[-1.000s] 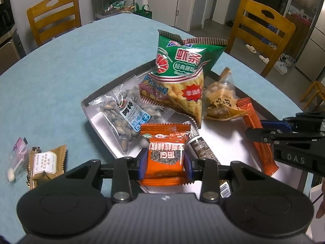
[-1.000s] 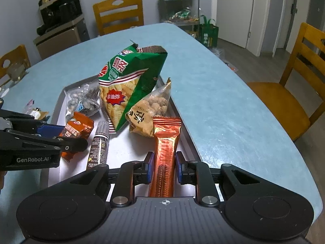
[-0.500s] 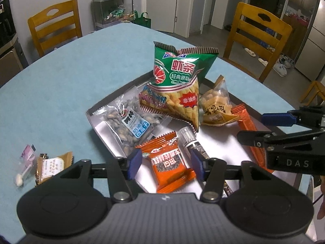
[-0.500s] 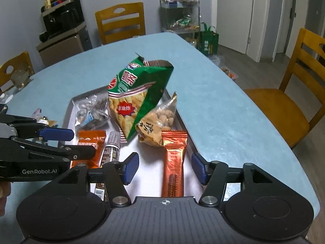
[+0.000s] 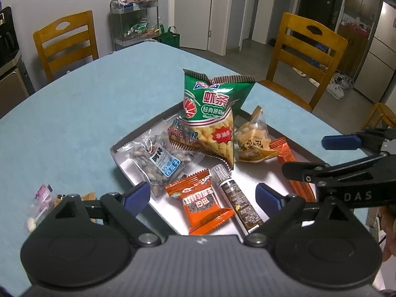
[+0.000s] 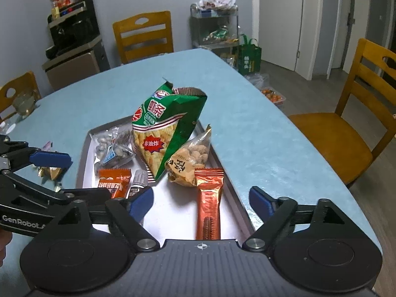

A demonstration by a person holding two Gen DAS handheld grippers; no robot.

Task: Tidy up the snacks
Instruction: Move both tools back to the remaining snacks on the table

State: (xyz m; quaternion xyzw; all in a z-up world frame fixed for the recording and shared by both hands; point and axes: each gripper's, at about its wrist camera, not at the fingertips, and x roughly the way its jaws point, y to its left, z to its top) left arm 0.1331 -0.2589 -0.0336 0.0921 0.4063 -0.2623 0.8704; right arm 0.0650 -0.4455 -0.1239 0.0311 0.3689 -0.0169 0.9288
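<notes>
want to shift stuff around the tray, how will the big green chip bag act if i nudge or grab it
The green chip bag stands tall and leans over the packets beside it in the tray, so a nudge would probably tip it. It looks puffed with air, so likely light for its size, and its contents probably crush easily. The glossy film may slip and crumple; the crimped top edge seems the safer hold.

Upright green bag point(image 5: 212, 118) blocks the tray's point(image 5: 116, 152) far middle; bare floor lies just behind the orange packet point(image 5: 201, 203).

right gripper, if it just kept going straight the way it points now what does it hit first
Most likely the long orange wafer bar lying in the tray, straight ahead between the opening jaws of the right gripper. Nothing is gripped; depth is hard to judge here.
</notes>
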